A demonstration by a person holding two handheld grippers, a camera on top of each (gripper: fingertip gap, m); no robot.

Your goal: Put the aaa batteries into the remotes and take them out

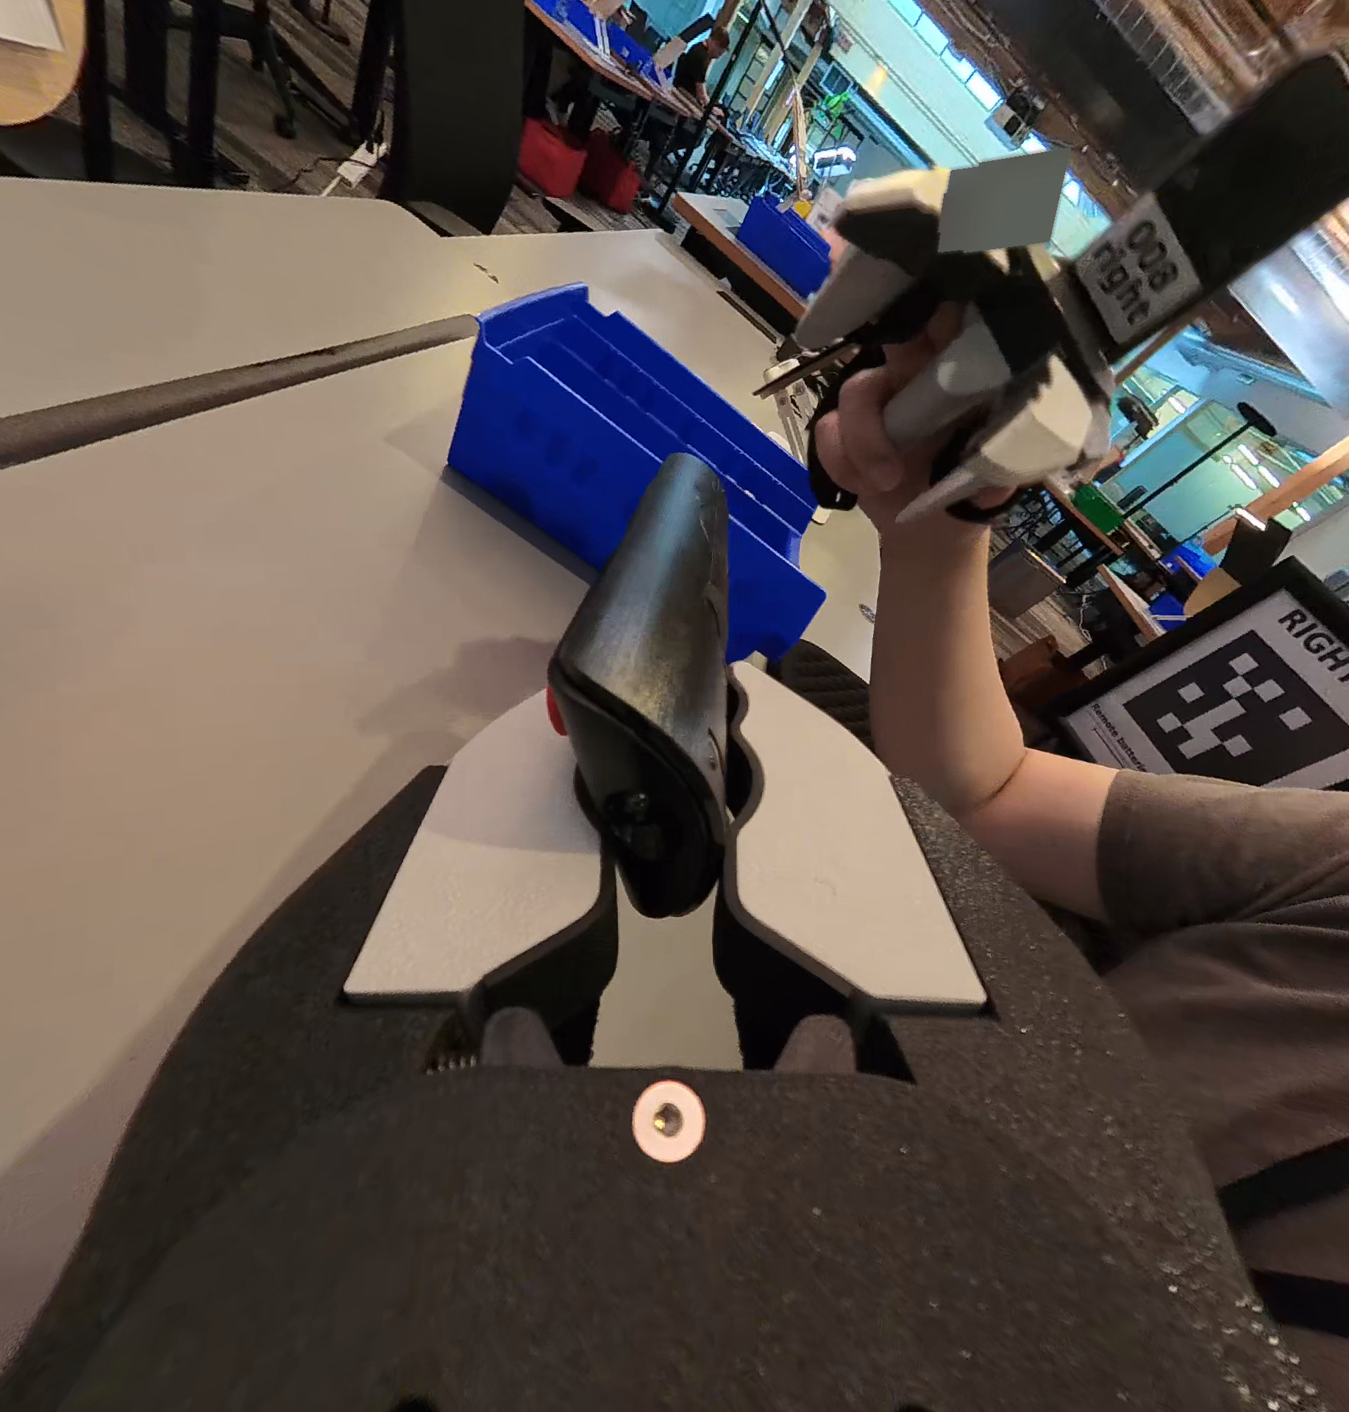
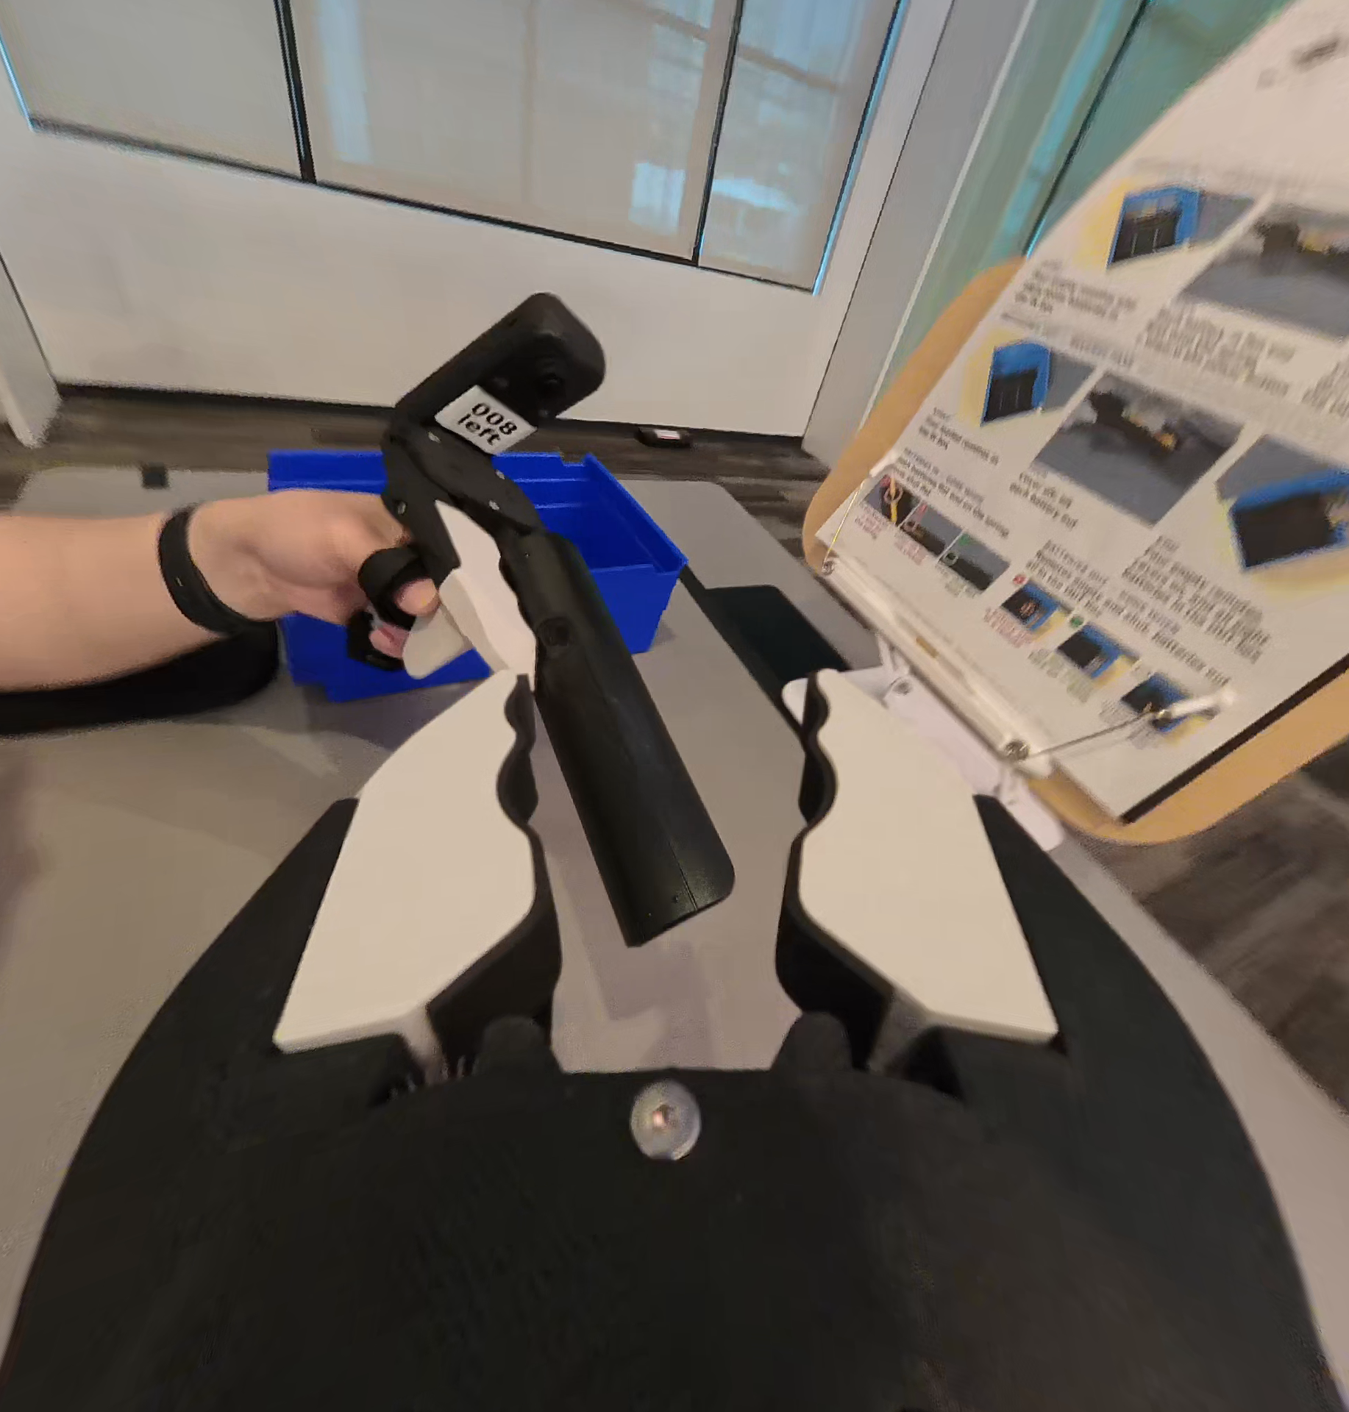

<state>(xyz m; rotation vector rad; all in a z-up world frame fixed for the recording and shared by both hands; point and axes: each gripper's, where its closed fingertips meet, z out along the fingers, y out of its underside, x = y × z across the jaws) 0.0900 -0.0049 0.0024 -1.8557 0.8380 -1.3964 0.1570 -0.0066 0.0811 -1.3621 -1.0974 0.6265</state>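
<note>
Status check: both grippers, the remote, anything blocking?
Left gripper shut on black remote, held above the table. Right gripper open, jaws either side of remote's free end, not touching. Blue bin behind; nothing blocking.
</note>
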